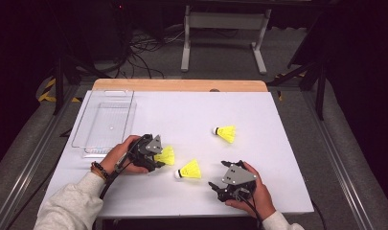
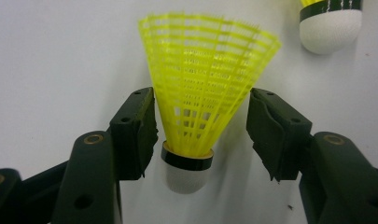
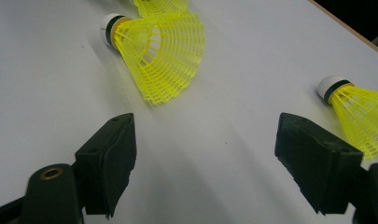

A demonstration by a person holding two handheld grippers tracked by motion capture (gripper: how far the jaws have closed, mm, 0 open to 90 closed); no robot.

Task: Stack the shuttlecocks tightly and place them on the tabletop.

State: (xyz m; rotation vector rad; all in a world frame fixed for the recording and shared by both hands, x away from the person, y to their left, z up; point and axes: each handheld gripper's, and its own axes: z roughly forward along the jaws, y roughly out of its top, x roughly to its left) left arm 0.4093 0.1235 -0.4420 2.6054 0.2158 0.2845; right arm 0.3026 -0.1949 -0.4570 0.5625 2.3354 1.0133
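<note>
Yellow shuttlecock (image 2: pixel 200 98) sits between the left gripper's (image 2: pixel 200 135) spread jaws; right gripper (image 3: pixel 203 158) gapes empty; clear plastic tray (image 1: pixel 105 122) nearby.

Beyond my white table (image 1: pixel 278 143) I see a clear plastic tray (image 1: pixel 105 122) at its left, tangled cables (image 1: pixel 139 50) and a grey frame (image 1: pixel 225 21) on the floor

The shuttlecock (image 2: pixel 203 93) has a bright yellow plastic net skirt, a shiny black band and a soft-looking white tip, the fingers (image 2: pixel 133 133) look like dull black plastic, the table (image 1: pixel 191 115) is smooth matt white, and the tray (image 1: pixel 105 122) is clear plastic.
</note>
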